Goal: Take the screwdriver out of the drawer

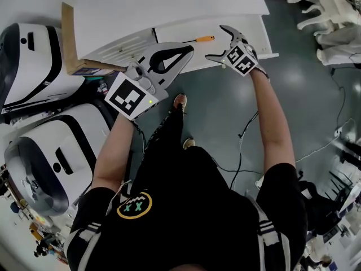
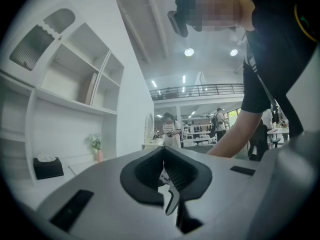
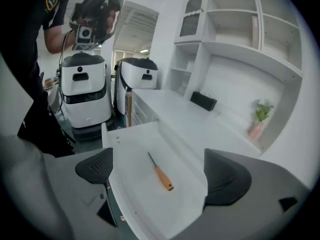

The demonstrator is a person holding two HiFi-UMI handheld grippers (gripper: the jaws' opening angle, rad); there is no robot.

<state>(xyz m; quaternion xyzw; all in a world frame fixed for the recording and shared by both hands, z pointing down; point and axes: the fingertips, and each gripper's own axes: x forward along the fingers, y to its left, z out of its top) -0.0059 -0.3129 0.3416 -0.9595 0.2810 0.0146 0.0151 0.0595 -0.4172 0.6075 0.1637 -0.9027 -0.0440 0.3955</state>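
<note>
Spread wide and pinching nothing, the right gripper [image 1: 221,43] hangs over the open drawer [image 3: 131,149]. Between its two pads, in the right gripper view, lies the screwdriver [image 3: 161,172] on the drawer's white floor, with its orange handle pointing toward the gripper and its thin shaft pointing away, and nothing touching it. The drawer juts out from under a white desk top [image 1: 169,4]. Farther back on that top stand a black box [image 3: 203,101] and a small plant [image 3: 261,113] below white shelves [image 3: 240,29]. The left gripper [image 1: 189,49] is raised beside the drawer, its pads pressed together and holding nothing. Two white machines [image 1: 34,61] stand to the left.
</note>
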